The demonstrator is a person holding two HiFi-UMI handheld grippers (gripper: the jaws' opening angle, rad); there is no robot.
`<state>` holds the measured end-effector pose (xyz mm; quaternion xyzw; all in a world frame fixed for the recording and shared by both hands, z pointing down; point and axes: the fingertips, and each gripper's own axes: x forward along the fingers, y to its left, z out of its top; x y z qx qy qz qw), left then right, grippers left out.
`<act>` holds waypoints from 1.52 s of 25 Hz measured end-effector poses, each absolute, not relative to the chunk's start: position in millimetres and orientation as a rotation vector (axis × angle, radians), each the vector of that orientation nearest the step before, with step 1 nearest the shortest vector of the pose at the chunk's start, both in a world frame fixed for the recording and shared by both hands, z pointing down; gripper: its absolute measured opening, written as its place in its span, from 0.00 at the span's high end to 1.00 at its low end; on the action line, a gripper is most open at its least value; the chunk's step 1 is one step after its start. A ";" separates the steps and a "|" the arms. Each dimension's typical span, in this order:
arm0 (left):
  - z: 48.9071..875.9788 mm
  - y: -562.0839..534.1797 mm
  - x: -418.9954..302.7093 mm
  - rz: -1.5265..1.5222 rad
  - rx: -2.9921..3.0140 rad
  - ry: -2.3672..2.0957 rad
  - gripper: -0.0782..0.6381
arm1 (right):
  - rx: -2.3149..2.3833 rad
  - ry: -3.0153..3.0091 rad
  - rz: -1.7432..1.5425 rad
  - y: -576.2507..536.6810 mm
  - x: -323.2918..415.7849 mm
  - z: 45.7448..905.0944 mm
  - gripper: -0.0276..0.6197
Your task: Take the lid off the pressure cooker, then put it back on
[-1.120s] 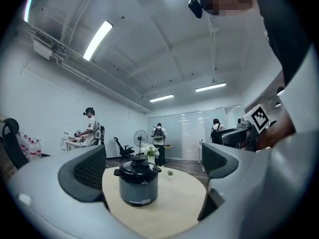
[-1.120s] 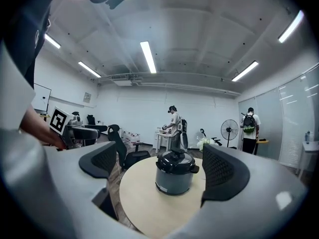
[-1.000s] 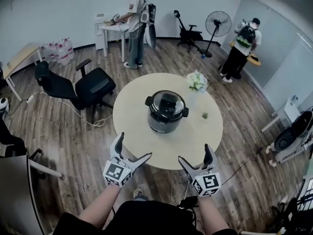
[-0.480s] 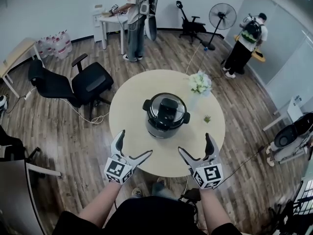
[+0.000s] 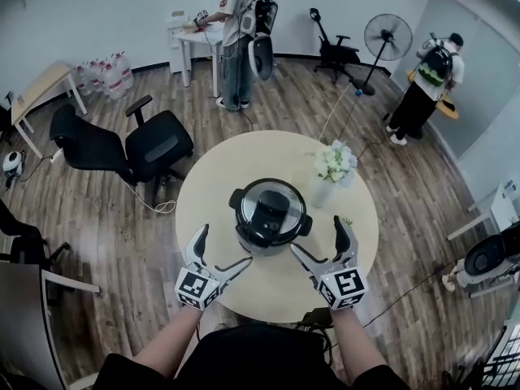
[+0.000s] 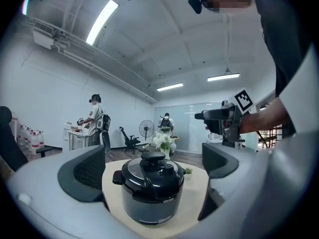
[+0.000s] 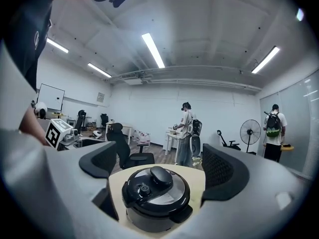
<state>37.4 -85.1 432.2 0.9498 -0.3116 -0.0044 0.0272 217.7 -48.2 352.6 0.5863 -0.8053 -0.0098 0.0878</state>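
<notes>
Your left gripper [image 5: 223,245] hovers over the near-left edge of the round table [image 5: 236,157], jaws spread wide and holding nothing. Your right gripper [image 5: 318,236] hovers at the near right, released in the same way, also empty. The pressure cooker [image 5: 269,215] stands on the table between and just beyond the two grippers; neither one touches it. Its lid [image 5: 268,208] sits on the pot, the black handle running across the top. In each gripper view the cooker shows through the gap between the open jaws. A vase of white flowers [image 5: 333,169] stands just beside the cooker, to its far right.
</notes>
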 end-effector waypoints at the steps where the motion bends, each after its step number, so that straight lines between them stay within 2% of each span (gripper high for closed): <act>1: 435.6 -89.0 42.5 -0.001 2.932 -0.968 0.07 | 1.730 -2.408 -0.029 -55.6 222.0 353.2 0.11; 12: 480.0 -126.2 69.7 0.089 2.906 -0.933 0.07 | 1.559 -2.499 0.017 -128.0 236.9 369.2 0.11; 33: 637.8 -150.6 96.6 0.488 2.891 -0.433 0.07 | 1.165 -2.338 0.228 -202.1 186.2 438.6 0.12; 38: 653.8 -157.3 107.5 0.528 2.907 -0.386 0.07 | 1.079 -2.300 0.277 -213.7 181.3 457.1 0.12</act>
